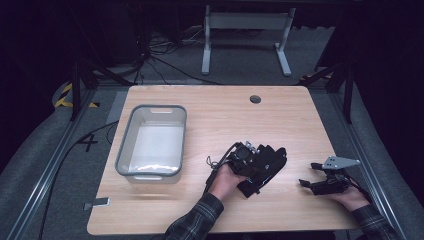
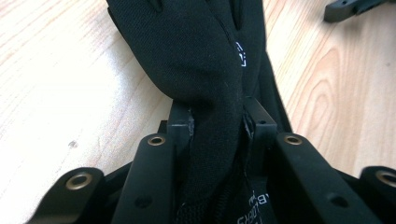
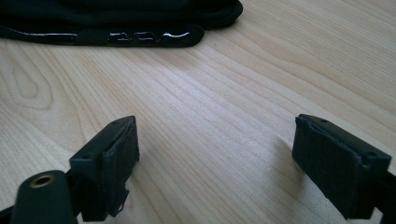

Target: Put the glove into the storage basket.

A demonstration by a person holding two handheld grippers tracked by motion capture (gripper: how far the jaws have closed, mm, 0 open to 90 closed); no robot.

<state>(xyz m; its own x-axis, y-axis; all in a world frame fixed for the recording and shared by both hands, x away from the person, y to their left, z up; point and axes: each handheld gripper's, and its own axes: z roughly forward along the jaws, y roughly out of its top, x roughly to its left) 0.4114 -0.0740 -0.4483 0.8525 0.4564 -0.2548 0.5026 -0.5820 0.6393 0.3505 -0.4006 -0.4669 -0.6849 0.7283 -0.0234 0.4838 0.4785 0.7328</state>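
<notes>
Glove: a black fabric glove [image 1: 267, 162] lies on the table, right of the middle and toward the near edge. In the left gripper view its cloth [image 2: 205, 60] runs up from between the jaws and spreads out over the wood; small white print shows on it.
Glove, far end: in the right gripper view a black edge of the glove [image 3: 140, 35] with a glossy strip lies flat across the top of the picture, well ahead of that gripper's jaws.
Left gripper: the left gripper [image 1: 250, 165] sits over the near end of the glove, held by the left hand [image 1: 225, 179]. Its jaws stand narrow and pinch a fold of the glove; the pads [image 2: 181, 126] press the cloth from both sides.
Right gripper: the right gripper [image 1: 310, 175] rests low at the table's right side, near the glove but apart from it, in the right hand [image 1: 352, 197]. Its jaws stand wide apart with bare wood between the pads [image 3: 116, 163]; nothing is held.
Bin: a grey bin [image 1: 131, 131] with a white inside stands on the left half of the table, well apart from the glove.
Table: light wood table [image 1: 225, 115], with a round hole [image 1: 255, 99] near its far edge.
</notes>
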